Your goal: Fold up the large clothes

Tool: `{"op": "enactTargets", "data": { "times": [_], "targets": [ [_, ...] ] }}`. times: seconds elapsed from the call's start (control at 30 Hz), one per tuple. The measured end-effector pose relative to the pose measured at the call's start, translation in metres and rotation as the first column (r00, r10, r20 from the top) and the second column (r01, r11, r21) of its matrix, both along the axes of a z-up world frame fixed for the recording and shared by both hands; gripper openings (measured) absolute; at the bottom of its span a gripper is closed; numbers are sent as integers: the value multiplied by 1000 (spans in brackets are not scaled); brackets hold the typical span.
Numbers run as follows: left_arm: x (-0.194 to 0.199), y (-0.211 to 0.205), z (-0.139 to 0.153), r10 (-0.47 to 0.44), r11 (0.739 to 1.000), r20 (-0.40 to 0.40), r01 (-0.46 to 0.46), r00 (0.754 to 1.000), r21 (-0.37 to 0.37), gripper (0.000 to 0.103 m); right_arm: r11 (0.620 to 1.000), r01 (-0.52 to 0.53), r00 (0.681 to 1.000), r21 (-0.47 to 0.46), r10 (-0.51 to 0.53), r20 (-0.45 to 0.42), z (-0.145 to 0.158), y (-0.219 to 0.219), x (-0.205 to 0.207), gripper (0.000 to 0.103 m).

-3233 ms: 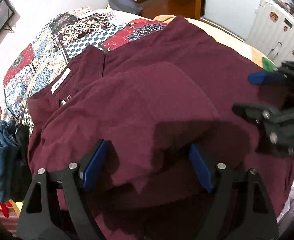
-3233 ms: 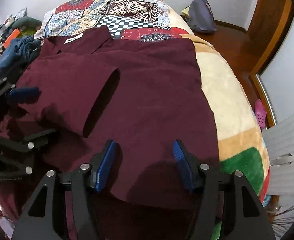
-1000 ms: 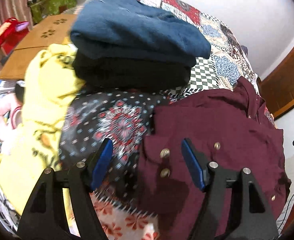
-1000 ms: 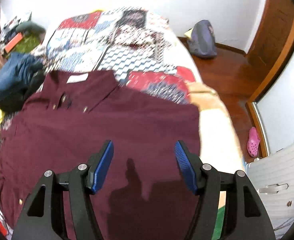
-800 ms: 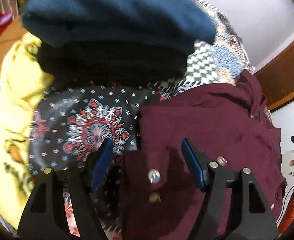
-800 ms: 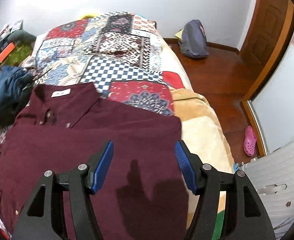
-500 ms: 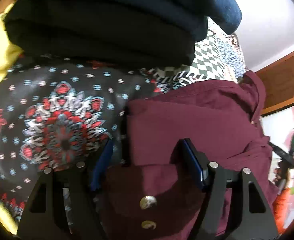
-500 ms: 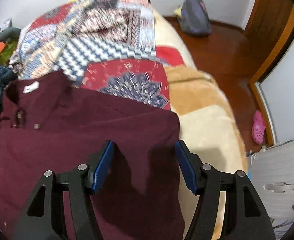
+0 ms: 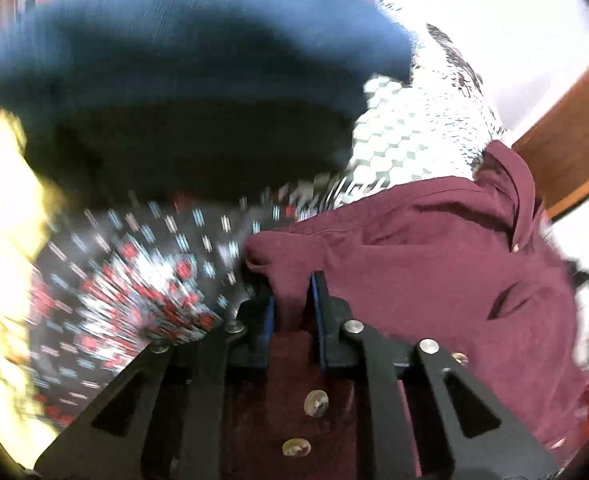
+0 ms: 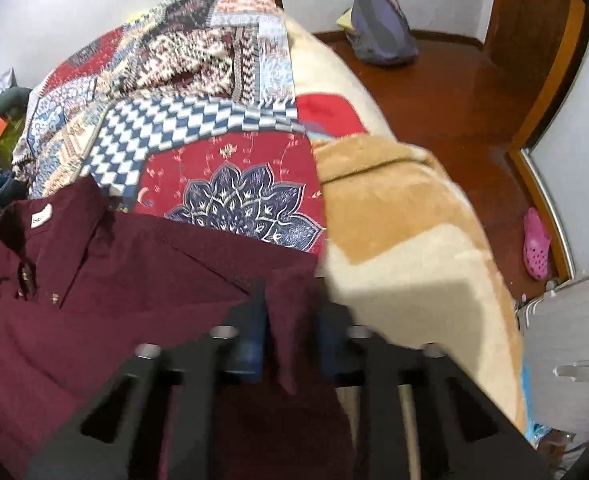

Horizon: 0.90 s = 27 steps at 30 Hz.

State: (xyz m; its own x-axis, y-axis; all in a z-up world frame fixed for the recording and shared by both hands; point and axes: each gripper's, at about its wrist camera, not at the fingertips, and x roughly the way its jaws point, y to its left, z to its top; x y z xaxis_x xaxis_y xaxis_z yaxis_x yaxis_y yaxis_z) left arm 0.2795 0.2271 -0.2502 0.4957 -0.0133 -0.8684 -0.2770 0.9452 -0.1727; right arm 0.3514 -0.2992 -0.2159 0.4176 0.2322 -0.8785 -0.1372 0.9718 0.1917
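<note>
Left wrist view: the left gripper (image 9: 292,300), its jaws just closed, pinches a fold of the maroon shirt (image 9: 422,240), folded clothes (image 9: 174,80) stacked ahead; the right gripper (image 10: 290,320), likewise just closed, clamps the shirt's edge, patchwork quilt (image 10: 222,128) beyond.

One maroon shirt (image 10: 142,280) lies on one bed (image 10: 406,240), and the same shirt (image 9: 434,260) fills the lower right of the left wrist view. Two hand-held grippers show, a left one (image 9: 292,304) and a right one (image 10: 290,320), each with two blue pads. Two round buttons (image 9: 315,403) sit on the shirt at 6 o'clock in the left view. Two folded garments are stacked at 11 o'clock there: one blue (image 9: 182,32), one black (image 9: 182,148). One patchwork quilt (image 10: 182,80) covers the bed. One backpack (image 10: 382,24) rests at 1 o'clock on the floor, one pink clog (image 10: 536,248) at 3 o'clock.
</note>
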Motion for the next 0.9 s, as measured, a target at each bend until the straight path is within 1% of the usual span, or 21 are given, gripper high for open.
{"op": "enactTargets", "data": {
  "times": [0.03, 0.07, 0.13, 0.17, 0.23, 0.33, 0.37, 0.43, 0.5, 0.53, 0.6, 0.63, 0.7, 0.73, 0.77, 0.83, 0.9],
  "targets": [
    [-1, -8, 13, -19, 998, 24, 17, 1000, 67, 14, 1000, -4, 1000, 6, 4, 25, 9, -1, -4, 10],
    [-2, -20, 31, -43, 989, 58, 34, 997, 141, 13, 1000, -10, 999, 3, 10, 51, 17, -2, -8, 9],
    [-3, -38, 57, -78, 971, 112, 50, 991, 235, 13, 1000, -18, 993, -15, 20, 118, 39, -1, -18, 8],
    [-5, -42, 68, -92, 963, 136, 53, 987, 263, 13, 999, -22, 989, -25, 25, 149, 49, 0, -22, 8],
    [-3, -55, 95, -111, 951, 190, 49, 976, 304, 12, 999, -30, 978, -40, 38, 205, 69, 2, -25, 8],
    [3, -58, 129, -100, 931, 273, -7, 957, 365, 11, 998, -44, 960, -55, 58, 275, 95, 7, -26, 8],
    [11, -54, 140, -100, 930, 295, -16, 950, 367, 11, 997, -49, 955, -60, 64, 291, 103, 9, -23, 8],
    [19, -50, 148, -93, 938, 310, -21, 946, 346, 11, 996, -47, 948, -77, 69, 311, 111, 13, -16, 8],
    [37, -48, 148, -99, 939, 289, -6, 952, 343, 11, 994, -48, 948, -97, 76, 309, 111, 18, -1, 8],
    [44, -47, 143, -111, 943, 265, 17, 958, 333, 11, 994, -47, 952, -100, 75, 298, 107, 19, 6, 8],
    [60, -44, 122, -123, 954, 185, 65, 975, 294, 12, 995, -30, 969, -96, 53, 241, 93, 19, 25, 8],
    [66, -42, 113, -124, 960, 144, 82, 982, 269, 13, 994, -23, 976, -105, 45, 211, 86, 18, 29, 10],
    [72, -38, 86, -100, 970, 62, 84, 993, 228, 24, 989, 6, 991, -150, 14, 135, 65, 17, 39, 15],
    [72, -34, 71, -72, 974, 13, 67, 997, 217, 43, 985, 15, 994, -174, 5, 113, 58, 17, 40, 16],
    [69, -31, 60, -47, 976, -18, 50, 999, 211, 56, 977, 29, 996, -211, -9, 94, 51, 16, 40, 17],
    [59, -19, 38, -7, 984, -64, 19, 998, 178, 56, 967, 34, 997, -254, -15, 77, 44, 14, 36, 20],
    [49, -11, 29, 11, 986, -82, 3, 997, 168, 56, 966, 27, 997, -258, -9, 72, 46, 11, 28, 23]
  ]
}}
